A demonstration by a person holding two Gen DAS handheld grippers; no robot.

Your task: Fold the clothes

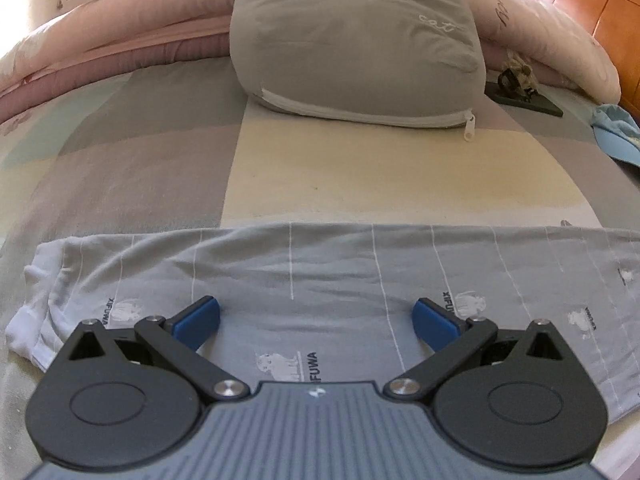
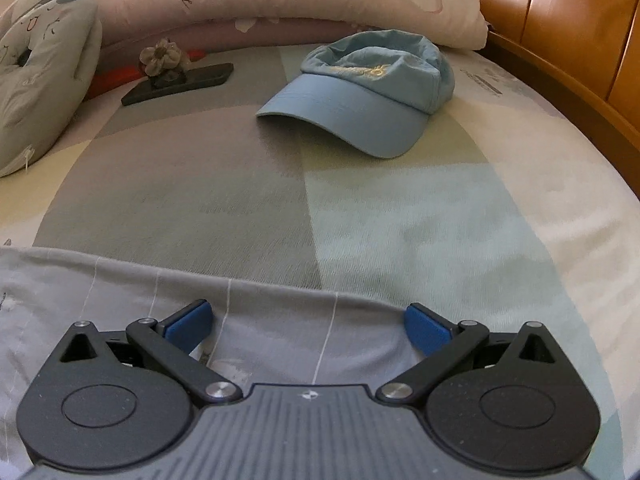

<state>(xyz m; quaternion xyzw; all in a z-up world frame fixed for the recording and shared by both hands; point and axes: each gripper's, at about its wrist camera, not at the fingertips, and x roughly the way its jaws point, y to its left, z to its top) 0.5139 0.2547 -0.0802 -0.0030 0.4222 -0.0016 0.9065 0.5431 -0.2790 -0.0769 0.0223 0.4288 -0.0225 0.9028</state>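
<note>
We see the left gripper (image 1: 318,322) low over the grey garment (image 1: 340,272), jaws spread wide, nothing between them. The right gripper (image 2: 308,326) is posed the same — released, above the garment's right end (image 2: 276,320). The garment lies flat across the checked bedsheet (image 1: 360,172), its near edge hidden under both tools. Beyond it lie a blue cap (image 2: 360,92), a grey pillow (image 1: 356,48) and a dark flat item (image 2: 180,82) we can't identify.
</note>
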